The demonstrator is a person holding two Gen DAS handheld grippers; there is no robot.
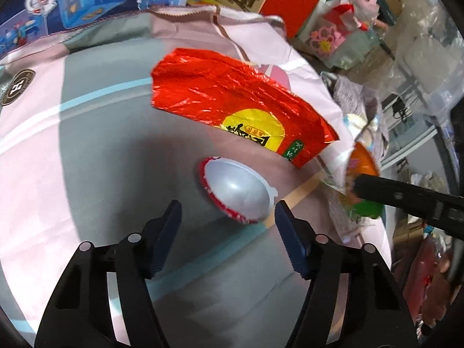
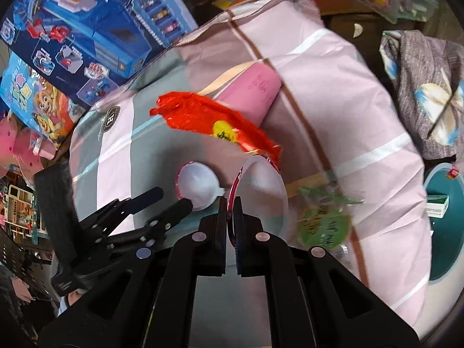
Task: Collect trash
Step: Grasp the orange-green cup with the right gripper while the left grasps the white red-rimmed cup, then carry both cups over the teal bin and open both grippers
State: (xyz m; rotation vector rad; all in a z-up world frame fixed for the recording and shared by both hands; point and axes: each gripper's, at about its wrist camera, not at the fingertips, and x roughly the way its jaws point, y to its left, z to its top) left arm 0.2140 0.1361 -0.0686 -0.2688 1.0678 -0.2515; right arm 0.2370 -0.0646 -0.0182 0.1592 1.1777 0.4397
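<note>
Clamped on a clear plastic wrapper (image 2: 261, 185), the right hand-held gripper (image 2: 231, 203) lifts it off the bed (image 1: 87, 145), while the left hand-held gripper (image 1: 227, 211), jaws spread, brackets the white cup (image 1: 237, 191) below the red bag (image 1: 232, 101).

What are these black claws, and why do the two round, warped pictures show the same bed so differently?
Each claw is a two-finger gripper a person holds, with a wide-angle camera looking along its fingers. One picture comes from the left gripper, the other from the right gripper. On the pink and grey bedding lie a red foil wrapper and a white plastic half-shell. The left gripper is open, with the shell just ahead of its fingers. The right gripper is shut on a clear plastic wrapper.
</note>
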